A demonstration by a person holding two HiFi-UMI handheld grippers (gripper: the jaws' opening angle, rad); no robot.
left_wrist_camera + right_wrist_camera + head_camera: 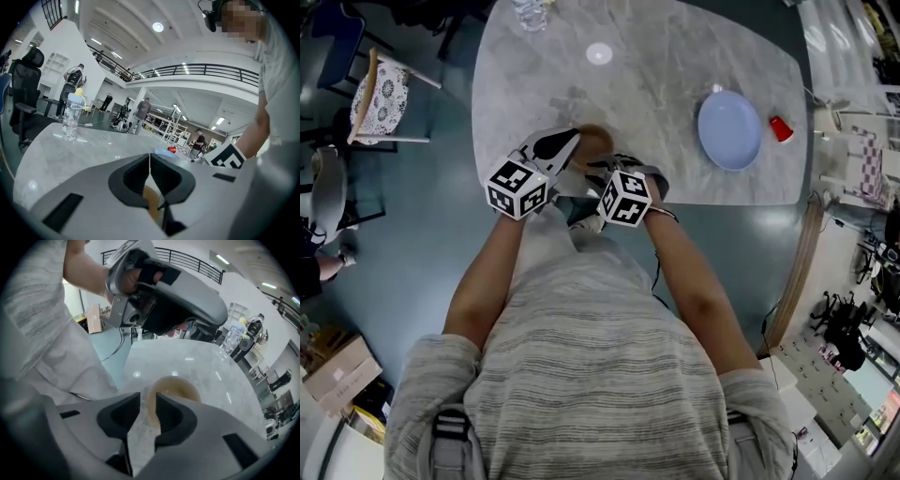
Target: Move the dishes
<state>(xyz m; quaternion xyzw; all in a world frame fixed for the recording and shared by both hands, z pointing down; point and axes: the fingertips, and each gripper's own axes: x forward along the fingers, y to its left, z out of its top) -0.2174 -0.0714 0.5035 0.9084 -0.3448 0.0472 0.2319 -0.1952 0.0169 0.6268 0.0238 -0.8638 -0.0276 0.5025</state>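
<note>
I see a grey marbled counter [675, 56] on a dark teal floor [422, 244], a chair [380, 94] with a lace-patterned cushion at its left, and a railed balcony [201, 70] under white ceiling lights [158, 26].

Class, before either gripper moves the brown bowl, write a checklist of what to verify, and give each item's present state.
1. Left gripper clamped on the rim of the brown round bowl: ok, its jaws are closed on it.
2. Right gripper clamped too: not ok, its jaws stand apart with the rim between them.
3. Bowl empty: cannot tell, the inside is partly hidden.
4. Marble table bare between the bowl and the round blue plate: ok.
5. Small red cup apart from the plate: cannot tell, they sit very close.
</note>
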